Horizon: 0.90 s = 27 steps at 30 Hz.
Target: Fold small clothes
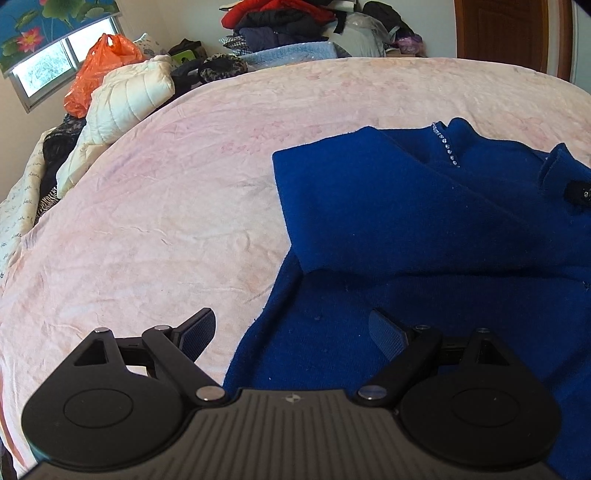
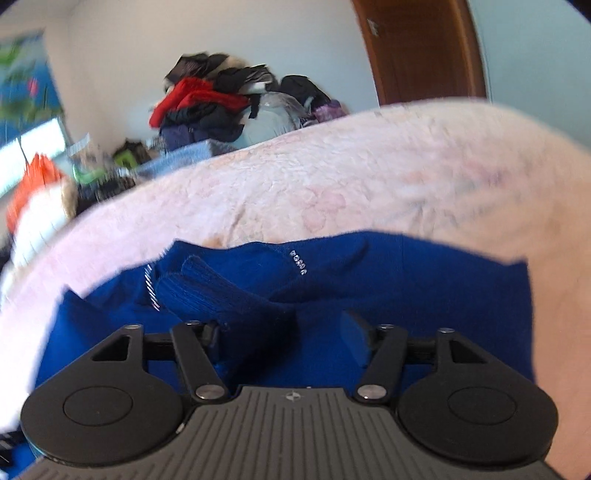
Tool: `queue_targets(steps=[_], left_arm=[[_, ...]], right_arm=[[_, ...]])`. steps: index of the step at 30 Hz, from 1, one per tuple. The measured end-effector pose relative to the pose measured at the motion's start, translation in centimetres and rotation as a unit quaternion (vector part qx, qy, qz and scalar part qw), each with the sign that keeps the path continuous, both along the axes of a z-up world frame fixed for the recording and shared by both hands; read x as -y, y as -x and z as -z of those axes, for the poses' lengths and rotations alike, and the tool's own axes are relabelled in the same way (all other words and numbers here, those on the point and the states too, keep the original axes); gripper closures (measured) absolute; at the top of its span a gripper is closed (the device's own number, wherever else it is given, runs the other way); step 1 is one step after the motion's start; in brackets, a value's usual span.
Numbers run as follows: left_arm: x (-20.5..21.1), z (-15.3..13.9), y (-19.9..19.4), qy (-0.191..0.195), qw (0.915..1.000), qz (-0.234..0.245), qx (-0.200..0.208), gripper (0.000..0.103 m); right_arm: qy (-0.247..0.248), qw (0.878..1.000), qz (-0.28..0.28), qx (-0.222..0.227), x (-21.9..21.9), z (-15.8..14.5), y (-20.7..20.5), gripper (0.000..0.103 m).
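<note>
At the far left, a window [image 1: 55, 62], an orange bag [image 1: 99, 70] and a cream quilted jacket [image 1: 125, 99] sit crowded against the edge of the bed, probably pushed aside so the pink blanket [image 1: 166, 206] gives a flat surface for folding. A heap of clothes [image 1: 288, 26] is piled behind the bed by the wall, likely the stock waiting its turn, though that is a guess.

The left gripper [image 1: 291, 338] hangs with its jaws wide apart and nothing between them. One pad is over bare blanket, the other over the near edge of the blue sweater [image 1: 388, 206], so it seems set to take hold of that left edge rather than hold anything now.

The sweater lies flat on the blanket, right of centre in the left view, with one sleeve already laid across the body at a slant. A line of small sparkling stones [image 1: 448, 146] marks the neckline at the far end.

In the right view the right gripper [image 2: 286, 338] is low over the sweater, jaws apart. A ribbed cuff [image 2: 207, 291] lies draped toward the left pad; whether it touches I cannot tell, but nothing is pinched. The sleeve looks freshly laid inward, so the fold seems partway done.
</note>
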State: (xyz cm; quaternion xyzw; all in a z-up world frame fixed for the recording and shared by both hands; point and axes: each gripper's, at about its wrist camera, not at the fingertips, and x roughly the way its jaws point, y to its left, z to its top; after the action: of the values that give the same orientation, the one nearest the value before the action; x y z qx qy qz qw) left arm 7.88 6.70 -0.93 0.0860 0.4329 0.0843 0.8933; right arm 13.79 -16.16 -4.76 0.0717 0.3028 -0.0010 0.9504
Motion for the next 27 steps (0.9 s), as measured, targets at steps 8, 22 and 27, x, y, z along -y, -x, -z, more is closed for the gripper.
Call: queue_targets(steps=[8, 22, 27], left_arm=[[0.6, 0.0, 0.3, 0.02, 0.9996, 0.019, 0.009, 0.012], [1.4, 0.4, 0.1, 0.039, 0.9988, 0.029, 0.002, 0.012], [2.2, 1.0, 0.2, 0.031, 0.9988, 0.036, -0.007, 0.012]], right_arm=[[0.273, 0.959, -0.065, 0.035, -4.2, -0.3, 1.5, 0.034], [-0.296, 0.953, 0.07, -0.002, 10.9, 1.8, 5.5, 0.087], [-0.362, 0.928, 0.088, 0.01, 12.5, 3.2, 5.6, 0.052]])
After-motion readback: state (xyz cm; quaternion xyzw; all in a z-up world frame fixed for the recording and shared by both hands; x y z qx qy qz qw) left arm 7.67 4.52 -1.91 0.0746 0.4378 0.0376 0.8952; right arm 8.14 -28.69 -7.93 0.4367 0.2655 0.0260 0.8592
